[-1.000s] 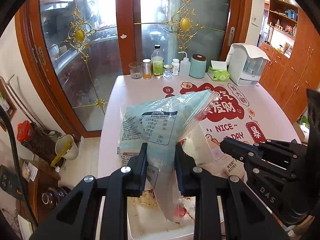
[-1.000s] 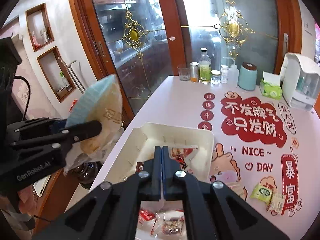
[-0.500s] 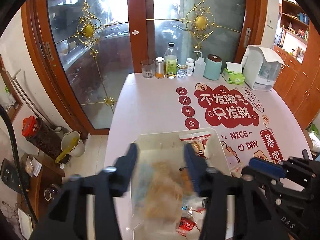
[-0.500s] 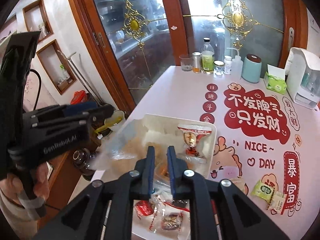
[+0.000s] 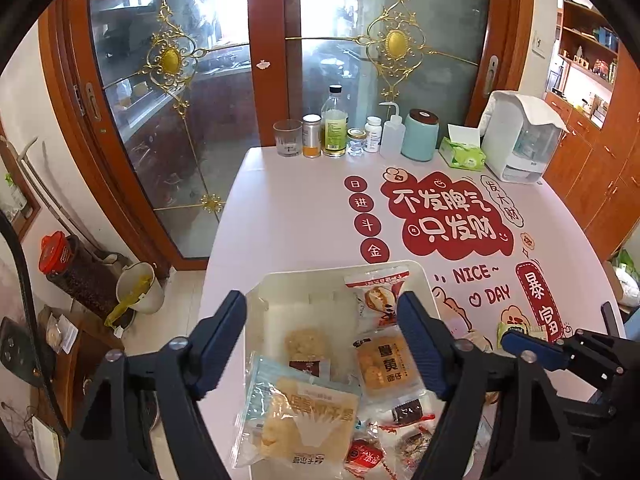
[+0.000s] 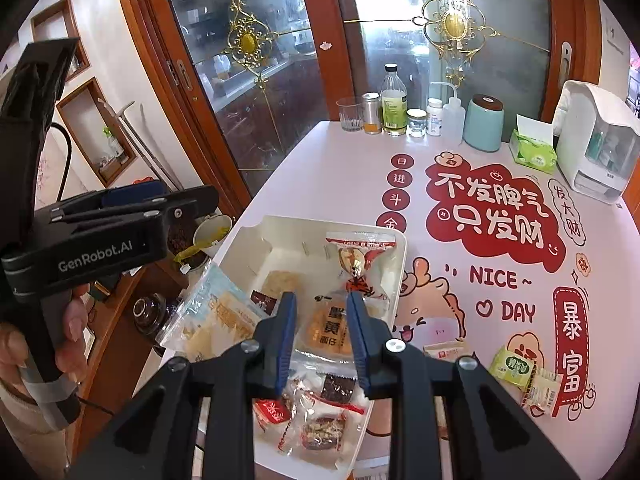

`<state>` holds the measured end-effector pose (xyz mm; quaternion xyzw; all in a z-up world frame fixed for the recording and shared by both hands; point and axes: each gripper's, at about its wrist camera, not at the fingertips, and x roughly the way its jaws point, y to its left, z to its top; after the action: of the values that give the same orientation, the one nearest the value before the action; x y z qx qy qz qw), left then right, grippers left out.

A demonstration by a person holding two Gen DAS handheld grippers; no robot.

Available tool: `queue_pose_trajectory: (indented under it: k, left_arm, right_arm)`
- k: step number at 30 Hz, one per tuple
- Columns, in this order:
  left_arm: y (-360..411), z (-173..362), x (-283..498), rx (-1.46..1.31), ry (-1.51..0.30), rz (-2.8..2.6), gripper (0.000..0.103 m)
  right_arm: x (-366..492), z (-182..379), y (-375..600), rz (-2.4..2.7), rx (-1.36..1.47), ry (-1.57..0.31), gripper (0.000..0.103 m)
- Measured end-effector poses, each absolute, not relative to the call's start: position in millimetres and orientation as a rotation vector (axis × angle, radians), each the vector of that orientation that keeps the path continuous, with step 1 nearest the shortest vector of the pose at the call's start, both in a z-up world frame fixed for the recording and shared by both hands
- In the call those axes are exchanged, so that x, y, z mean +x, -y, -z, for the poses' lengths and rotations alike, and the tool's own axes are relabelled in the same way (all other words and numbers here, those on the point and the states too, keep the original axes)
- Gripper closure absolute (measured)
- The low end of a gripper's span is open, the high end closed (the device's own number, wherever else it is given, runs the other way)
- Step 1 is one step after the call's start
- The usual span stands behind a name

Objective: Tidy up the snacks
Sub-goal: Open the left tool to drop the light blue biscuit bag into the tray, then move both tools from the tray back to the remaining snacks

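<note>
Snacks (image 5: 304, 416), crinkly wrapped, in tray (image 5: 280, 280)

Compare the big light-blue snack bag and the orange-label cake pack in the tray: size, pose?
The light-blue bag is clearly larger than the orange-label pack. The bag hangs over the white tray's near-left rim; the pack lies fully inside, near the middle. The bag shows several pale pieces, the pack one round cake. Both are sealed and ungripped.

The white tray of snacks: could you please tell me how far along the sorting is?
Done: several packets lie in the white tray, including the pale blue bag. In hand: nothing; the left gripper and right gripper have just been opening, both empty. Left: the green packet and its neighbours on the table.
</note>
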<state>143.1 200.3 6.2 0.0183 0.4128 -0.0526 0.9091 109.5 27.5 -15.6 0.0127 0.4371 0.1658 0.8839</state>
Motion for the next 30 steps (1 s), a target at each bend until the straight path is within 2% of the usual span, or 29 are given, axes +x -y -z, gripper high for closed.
queue_pose_trajectory:
  k: [5, 9, 15, 18, 30]
  left_arm:
    - [-192, -6, 140, 0.043, -0.859, 0.124, 0.023]
    - [-183, -5, 136, 0.055, -0.867, 0.14, 0.022]
    - [-165, -4, 132, 0.083, -0.873, 0.181, 0.022]
    - [-150, -2, 130, 0.104, -0.879, 0.224, 0.018]
    - [-22, 50, 119, 0.274, -0.967, 0.501, 0.018]
  right_arm:
    - [105, 19, -26, -0.347, 0.024, -0.922, 0.076]
    - [99, 20, -21, -0.34, 0.022, -0.926, 0.07]
    - [91, 25, -7, -0.313, 0.035, -0.94, 0.069]
    - [85, 29, 5, -0.28, 0.051, -0.95, 0.069]
    - [37, 73, 114, -0.013, 0.181, -1.049, 0.067]
